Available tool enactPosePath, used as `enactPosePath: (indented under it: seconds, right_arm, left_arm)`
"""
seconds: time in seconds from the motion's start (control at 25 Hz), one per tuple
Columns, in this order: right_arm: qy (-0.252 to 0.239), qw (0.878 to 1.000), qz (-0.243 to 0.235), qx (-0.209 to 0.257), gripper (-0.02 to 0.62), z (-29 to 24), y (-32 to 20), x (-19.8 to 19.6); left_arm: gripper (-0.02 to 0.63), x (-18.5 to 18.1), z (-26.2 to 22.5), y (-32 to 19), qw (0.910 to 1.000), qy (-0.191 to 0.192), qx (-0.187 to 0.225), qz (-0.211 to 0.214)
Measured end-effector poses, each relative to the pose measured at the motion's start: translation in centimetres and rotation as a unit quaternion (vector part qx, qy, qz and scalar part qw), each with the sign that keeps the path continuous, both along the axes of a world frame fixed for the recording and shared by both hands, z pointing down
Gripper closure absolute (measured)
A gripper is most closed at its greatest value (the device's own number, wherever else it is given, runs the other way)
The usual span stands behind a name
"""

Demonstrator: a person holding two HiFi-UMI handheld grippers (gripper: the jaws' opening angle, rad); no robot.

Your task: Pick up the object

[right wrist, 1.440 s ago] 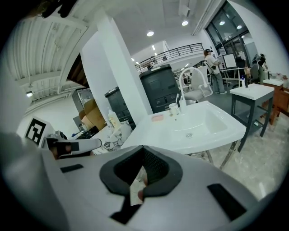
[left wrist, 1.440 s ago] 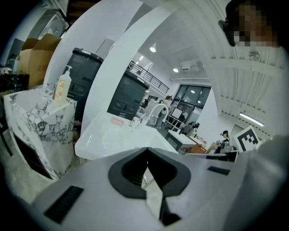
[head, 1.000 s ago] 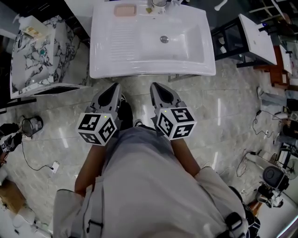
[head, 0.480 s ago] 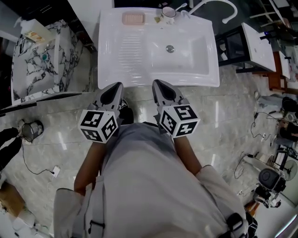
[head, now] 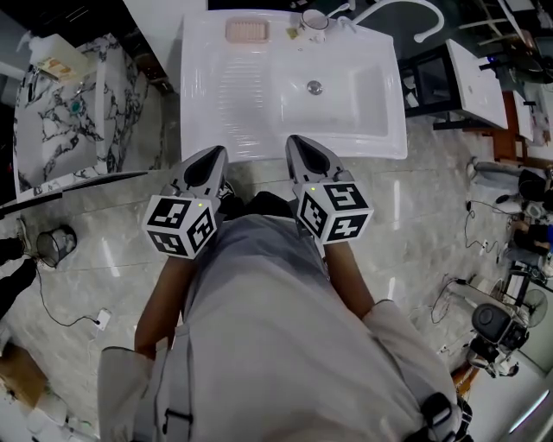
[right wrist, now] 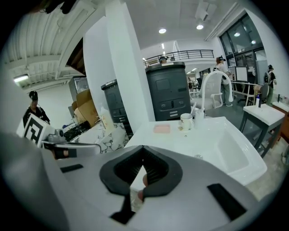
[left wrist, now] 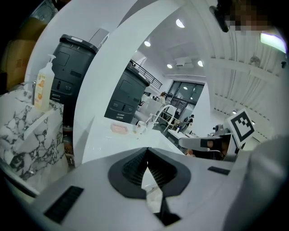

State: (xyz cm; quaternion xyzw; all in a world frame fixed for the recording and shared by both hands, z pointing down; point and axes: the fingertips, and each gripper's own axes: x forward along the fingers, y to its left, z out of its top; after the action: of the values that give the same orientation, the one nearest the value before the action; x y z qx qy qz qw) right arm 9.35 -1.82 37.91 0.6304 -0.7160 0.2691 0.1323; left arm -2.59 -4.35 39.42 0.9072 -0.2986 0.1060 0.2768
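Approach comes first: the left gripper [head: 212,162] and right gripper [head: 302,148] hang close to the body, jaws clenched on nothing. The likely targets, a pink soap [head: 244,31] and a cup [head: 314,19], sit on the sink's [head: 380,142] far ledge, well apart from both. Reach across, parting the jaws before descending.

Moved forward: left gripper [head: 216,152], right gripper [head: 298,141], tips now overlapping sink [head: 259,95] front rim; cup [head: 314,19], faucet [head: 406,12] newly in view.

Soap [head: 243,31] left of cup [head: 314,19] (on sink [head: 200,129])
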Motion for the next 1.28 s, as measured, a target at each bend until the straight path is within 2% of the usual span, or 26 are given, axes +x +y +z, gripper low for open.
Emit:
enactPosePath:
  seconds: [0.16, 0.4, 0.64, 1.08, 1.28]
  right_arm:
    - [0.013, 1.000, 0.009, -0.004, 0.586, 0.1, -0.7, 0.9]
    - [0.028, 1.000, -0.014, -0.002, 0.585, 0.1, -2.4, 1.6]
    - [0.022, 0.999, -0.024, 0.014, 0.584, -0.8, -5.5, 3.0]
    - [0.053, 0.994, -0.092, 0.038, 0.584, -1.5, -10.2, 4.2]
    - [0.064, 0.992, -0.107, 0.032, 0.584, -1.0, -11.5, 4.7]
  left_arm:
    - [0.603, 0.0, 0.0, -0.4, 1.0000, -0.005, -0.001, -0.001]
    - [0.603, 0.0, -0.3, -1.2, 0.9996, -0.020, 0.010, -0.016]
    - [0.603, -0.1, -1.2, -3.6, 0.9989, 0.004, 0.016, -0.044]
    - [0.603, 1.1, -0.9, -5.9, 0.9977, 0.007, -0.001, -0.068]
    - [0.603, 2.6, -1.2, -5.9, 0.9985, -0.009, 0.011, -0.052]
